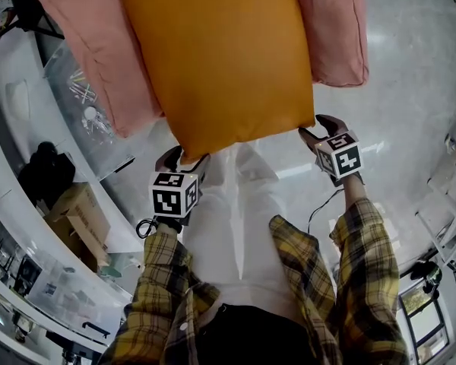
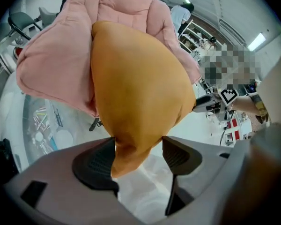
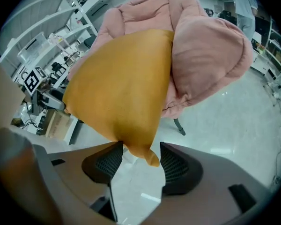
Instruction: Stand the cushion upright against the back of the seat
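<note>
Two sets of dark ribbed fingers stand spread wide, each with one lower corner of the orange square fabric cushion (image 1: 213,52) hanging between them and neither clamped on it. In the left gripper view the fingers (image 2: 96,165) of the left gripper (image 2: 138,149) flank the cushion's (image 2: 136,83) drooping corner; the fabric brushes the inner edge of the left-hand finger and reaches toward the tip of the other, but it hangs loose and unpinched. In the right gripper view the fingers (image 3: 175,165) of the right gripper (image 3: 140,156) are likewise apart, and the pointed corner of the cushion (image 3: 122,88) dangles near the left-hand finger with a clear gap to the other. From the head view the left gripper (image 1: 185,160) and right gripper (image 1: 319,130) sit at the two near corners, pointing steeply down, each with its black-and-white marker cube (image 1: 172,195) just behind the fingers. The cushion rests on the pink padded seat (image 1: 99,52), leaning back into the thick padding (image 3: 210,50) that rises behind and beside it, while its near edge overhangs the seat's front. Behind the grippers come the person's yellow plaid sleeves (image 1: 368,257), and under everything lies the pale glossy floor (image 1: 395,120).
</note>
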